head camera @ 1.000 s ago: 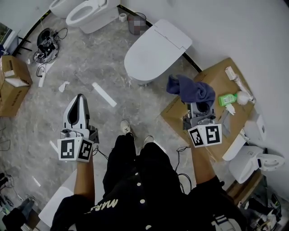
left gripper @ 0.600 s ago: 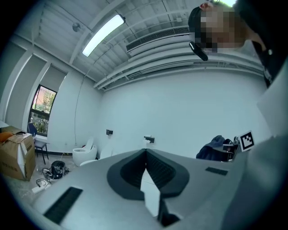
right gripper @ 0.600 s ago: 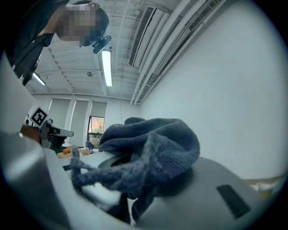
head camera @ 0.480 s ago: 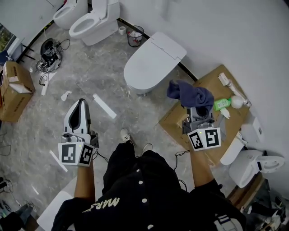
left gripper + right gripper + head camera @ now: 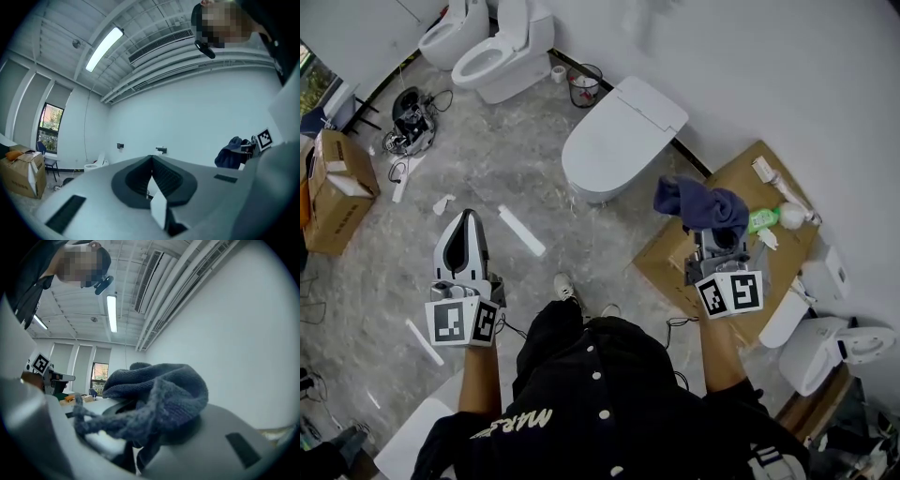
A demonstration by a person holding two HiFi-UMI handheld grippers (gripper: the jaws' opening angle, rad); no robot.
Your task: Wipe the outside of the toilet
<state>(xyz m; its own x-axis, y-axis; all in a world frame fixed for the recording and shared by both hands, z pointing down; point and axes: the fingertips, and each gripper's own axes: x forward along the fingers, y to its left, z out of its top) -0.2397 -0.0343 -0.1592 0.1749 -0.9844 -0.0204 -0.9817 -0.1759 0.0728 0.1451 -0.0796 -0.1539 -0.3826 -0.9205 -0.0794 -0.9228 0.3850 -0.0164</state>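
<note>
Two grippers show in the head view: your right gripper (image 5: 715,234) carries the cloth (image 5: 701,202), right of the toilet (image 5: 619,141) and nearer; your left gripper (image 5: 467,220) is well apart from both. Left gripper view: fingers together, empty. Right gripper view: fingers clamp the soft, light cloth; grip its bunched middle.

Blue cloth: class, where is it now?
Head view, right side: the blue cloth is clamped in the right claw, above flattened cardboard, beside the closed toilet.

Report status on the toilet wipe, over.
Right tongs shut on blue cloth. Left tongs shut, empty. Toilet ahead, lid down, cloth not on it. Nothing between them.
</note>
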